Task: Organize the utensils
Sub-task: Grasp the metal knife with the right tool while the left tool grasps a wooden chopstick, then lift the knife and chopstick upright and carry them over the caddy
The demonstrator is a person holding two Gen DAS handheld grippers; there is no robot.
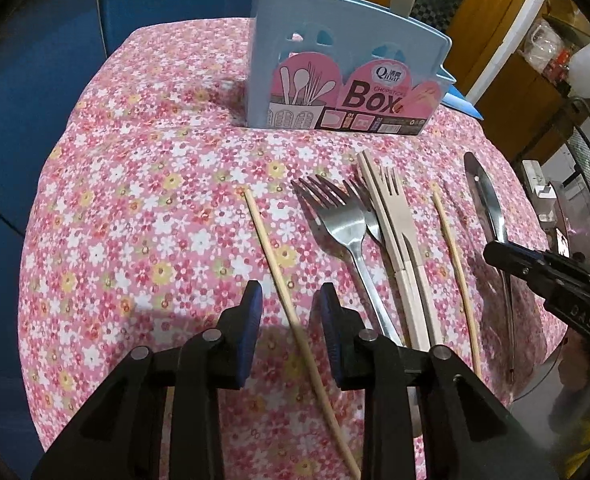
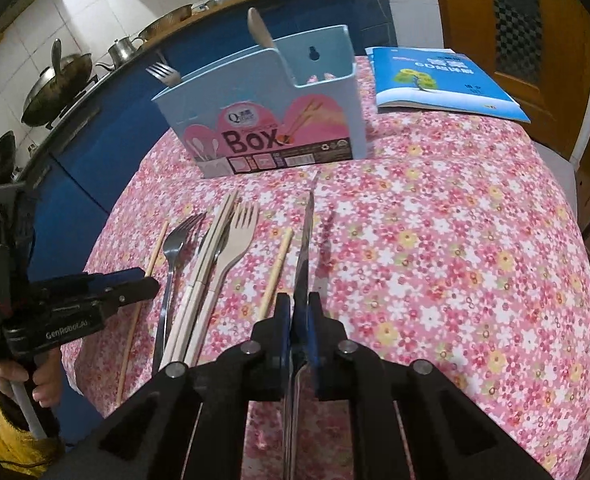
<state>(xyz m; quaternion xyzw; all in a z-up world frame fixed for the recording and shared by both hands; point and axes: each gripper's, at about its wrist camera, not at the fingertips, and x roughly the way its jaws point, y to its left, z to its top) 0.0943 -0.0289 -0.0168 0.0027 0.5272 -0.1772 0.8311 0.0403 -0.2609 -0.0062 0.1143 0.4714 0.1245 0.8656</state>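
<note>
The right gripper (image 2: 298,306) is clamped on a metal knife (image 2: 305,236), blade pointing toward the blue utensil box (image 2: 263,120) on the floral tabletop (image 2: 455,240). The left gripper (image 1: 289,300) stands narrowly open astride a wooden chopstick (image 1: 271,256), pads not touching it. Forks (image 1: 335,216) lie just beside

Right claw (image 2: 298,312) clamps a metal spoon (image 2: 305,240) edge-up above the floral tablecloth (image 2: 435,240)
</note>
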